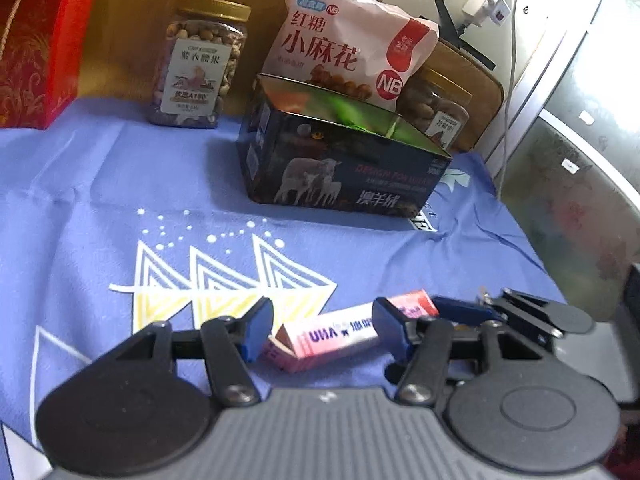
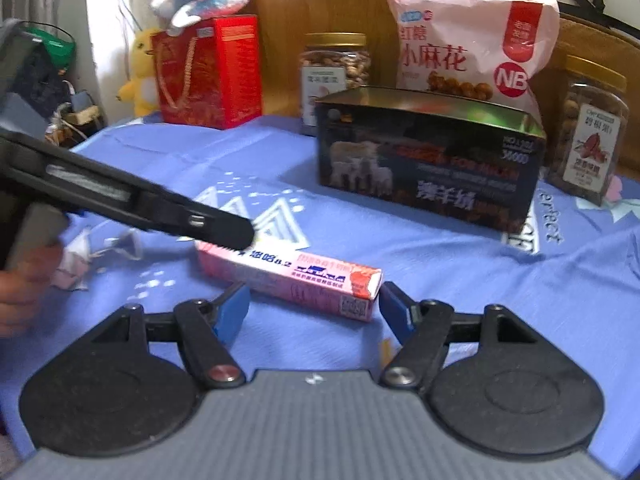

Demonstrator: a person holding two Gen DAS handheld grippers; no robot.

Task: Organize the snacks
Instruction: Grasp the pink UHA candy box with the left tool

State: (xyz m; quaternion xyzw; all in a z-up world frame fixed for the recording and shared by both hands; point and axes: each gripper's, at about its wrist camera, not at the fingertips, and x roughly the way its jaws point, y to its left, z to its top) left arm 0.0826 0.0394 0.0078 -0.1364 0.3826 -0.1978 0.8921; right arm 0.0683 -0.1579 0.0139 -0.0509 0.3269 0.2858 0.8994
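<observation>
A pink UHA candy box [image 1: 340,334] [image 2: 288,276] lies flat and slantwise on the blue cloth [image 1: 100,184]. In the left wrist view one end of it sits between the fingers of my left gripper [image 1: 324,330], which stands open with its pads not pressing. From the right wrist view, the left gripper [image 2: 236,232] reaches in from the left over the box's far end. My right gripper [image 2: 314,312] is open, its blue pads either side of the box's near end with gaps. The right gripper [image 1: 464,310] shows at the box's other end.
Behind stands an open dark tin with sheep on it [image 1: 344,168] [image 2: 428,164]. A pink snack bag [image 1: 348,48], two nut jars [image 1: 200,64] [image 2: 588,128] and a red gift box [image 2: 208,72] line the back. A crumpled wrapper [image 2: 92,256] lies left.
</observation>
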